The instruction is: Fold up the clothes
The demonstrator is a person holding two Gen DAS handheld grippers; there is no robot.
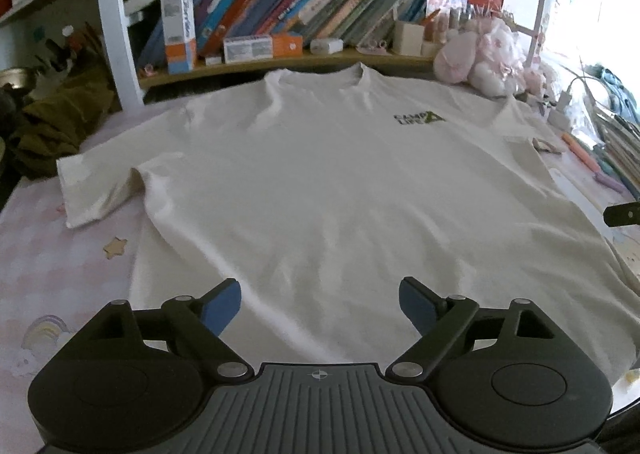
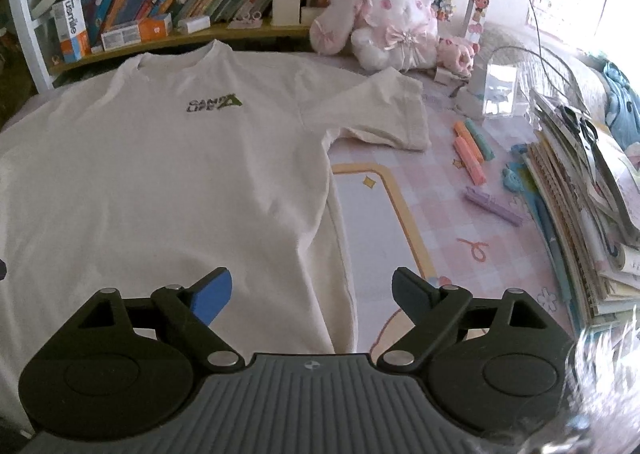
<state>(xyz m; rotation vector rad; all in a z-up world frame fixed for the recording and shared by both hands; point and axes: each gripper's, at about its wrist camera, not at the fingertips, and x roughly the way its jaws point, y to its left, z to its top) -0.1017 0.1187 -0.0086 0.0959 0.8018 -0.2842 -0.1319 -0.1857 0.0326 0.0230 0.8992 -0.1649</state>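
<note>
Shirt (image 1: 320,182) flat on counter (image 2: 460,214). Left gripper (image 1: 320,306), right gripper (image 2: 312,298): jaws wide, empty. Pinch hem corners evenly, fold toward collar.

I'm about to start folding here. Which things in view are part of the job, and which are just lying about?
Part of the job:
white T-shirt, spread flat
left gripper, open
right gripper, open

Just lying about:
plush toy
highlighter pens
stack of booklets
books on the shelf
brown cloth
</note>
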